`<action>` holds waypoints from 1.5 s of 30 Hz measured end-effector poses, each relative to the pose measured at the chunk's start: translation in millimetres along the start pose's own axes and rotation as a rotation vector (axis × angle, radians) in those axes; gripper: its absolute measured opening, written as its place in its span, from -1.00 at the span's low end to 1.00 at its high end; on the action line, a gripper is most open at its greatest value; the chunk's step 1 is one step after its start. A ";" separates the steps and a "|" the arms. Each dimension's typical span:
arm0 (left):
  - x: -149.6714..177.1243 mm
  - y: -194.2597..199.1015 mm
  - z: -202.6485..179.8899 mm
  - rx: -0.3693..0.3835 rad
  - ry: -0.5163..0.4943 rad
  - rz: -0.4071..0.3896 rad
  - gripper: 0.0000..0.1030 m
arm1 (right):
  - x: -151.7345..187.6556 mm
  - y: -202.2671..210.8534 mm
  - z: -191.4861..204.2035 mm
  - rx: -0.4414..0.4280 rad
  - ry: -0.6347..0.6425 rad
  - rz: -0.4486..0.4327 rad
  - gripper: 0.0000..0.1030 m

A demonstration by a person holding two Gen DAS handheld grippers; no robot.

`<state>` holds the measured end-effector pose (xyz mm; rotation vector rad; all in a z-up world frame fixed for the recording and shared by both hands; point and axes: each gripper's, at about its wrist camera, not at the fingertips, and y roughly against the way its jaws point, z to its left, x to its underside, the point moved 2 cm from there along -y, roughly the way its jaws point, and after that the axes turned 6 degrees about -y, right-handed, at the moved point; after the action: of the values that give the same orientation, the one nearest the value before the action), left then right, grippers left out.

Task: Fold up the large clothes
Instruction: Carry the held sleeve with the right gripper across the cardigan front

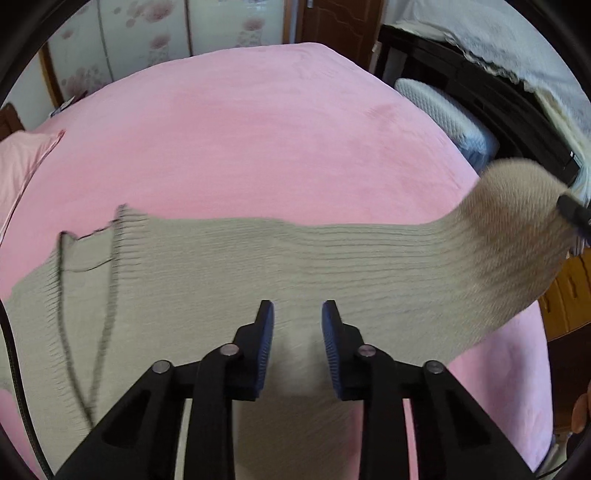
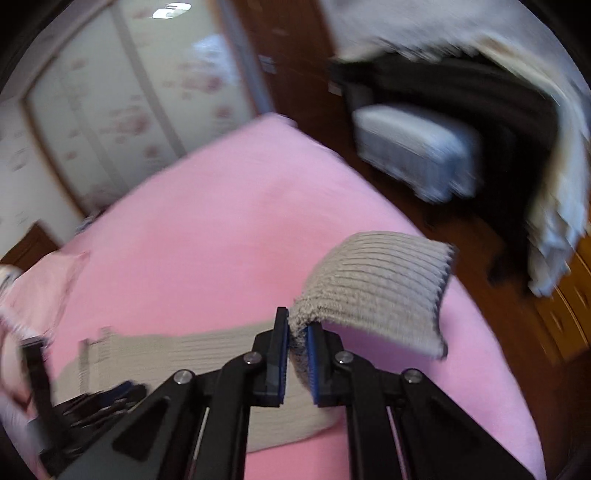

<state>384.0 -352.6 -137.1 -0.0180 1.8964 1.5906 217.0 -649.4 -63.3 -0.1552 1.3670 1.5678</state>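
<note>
Setting: pink bed cover filling most of both views, wardrobe doors with a flower print at 11 o'clock, a white padded stool beside the bed at 2 o'clock.

Garment: beige ribbed knit, spread flat across the near half of the bed from 9 o'clock to 3 o'clock, dark-edged placket and neckline towards 9 o'clock.

Right gripper: pressed together on the ribbed hem end, cloth pinched between the blue pads and lifted clear of the cover, standing up and curling towards 1 o'clock; the same end seen blurred at 3 o'clock in the left wrist view.

Left gripper: fingers part-way apart over the middle of the knit, a ridge of cloth lying between the pads; cannot tell whether the pads press on it or only stand beside it.

Done: garment laid out, one end taken up.

Left: apparently the whole fold; raised end not yet laid over the body, no crease visible anywhere, placket side untouched at 9 o'clock.

Stage: judged early, first fold only starting.

Risk: loose knit likely to stretch or drag if only the right end is carried over.
</note>
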 end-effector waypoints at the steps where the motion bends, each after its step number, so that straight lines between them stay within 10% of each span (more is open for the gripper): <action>1: 4.9 13.9 20.7 0.002 0.017 -0.012 -0.15 | 1.2 7.6 25.6 -0.039 0.037 -0.003 -0.83; 3: 12.1 38.0 55.2 -0.038 0.042 -0.058 0.30 | 7.5 16.6 71.8 -0.106 0.097 0.004 -0.83; 10: 48.7 83.2 165.8 -0.137 0.139 -0.100 0.33 | 74.2 -13.2 204.9 -0.189 0.289 0.096 -0.82; 16: 91.7 75.1 231.3 -0.137 0.235 -0.047 0.33 | 158.2 -103.9 255.6 -0.050 0.439 0.239 -0.78; 20: 112.2 53.6 243.9 -0.097 0.264 0.002 0.33 | 199.4 -136.6 258.2 -0.038 0.489 0.378 -0.60; 25: 114.3 33.2 233.2 -0.045 0.249 0.017 0.33 | 193.6 -112.1 251.7 -0.080 0.518 0.297 0.15; 35: 103.4 3.6 190.7 0.164 0.229 0.052 0.33 | 156.8 -37.1 195.9 -0.102 0.396 0.157 0.15; 45: 133.1 -17.9 171.1 0.259 0.350 0.116 0.12 | 194.8 -33.2 127.6 -0.106 0.236 0.230 0.14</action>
<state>366.3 -154.5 -225.2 -0.0816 2.4037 1.4767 209.0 -439.0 -168.2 -0.2620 1.5272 1.8619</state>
